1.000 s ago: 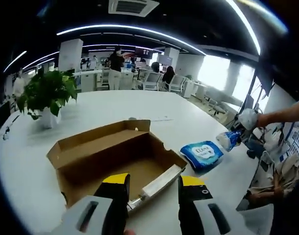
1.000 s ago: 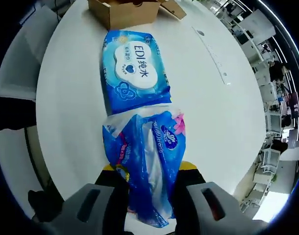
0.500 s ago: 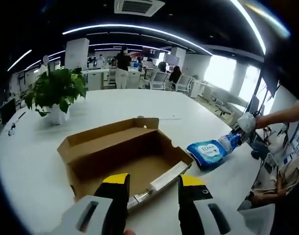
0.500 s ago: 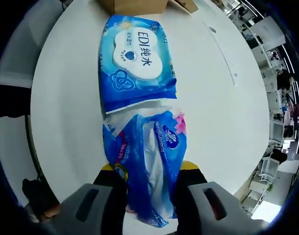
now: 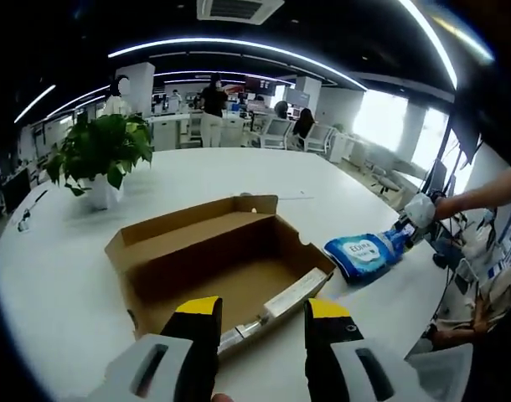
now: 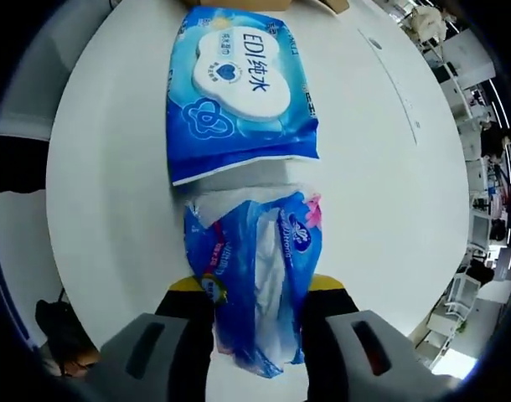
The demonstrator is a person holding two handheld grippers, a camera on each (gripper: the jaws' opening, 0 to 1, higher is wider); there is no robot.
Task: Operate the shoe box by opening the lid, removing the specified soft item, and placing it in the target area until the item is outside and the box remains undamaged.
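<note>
The white table (image 5: 63, 285) carries the open cardboard shoe box (image 5: 218, 264), its lid already up and the inside looking empty apart from a pale strip along the near wall. Just beside it, outside, lies the wet-wipes pack (image 6: 239, 88). The right gripper (image 6: 255, 322) pinches a blue tissue packet (image 6: 255, 272) low over the table, right behind the wipes. The left gripper (image 5: 260, 331) hangs spread and empty at the box's near edge. By the look of it, only setting the packet down and letting go remains
</note>
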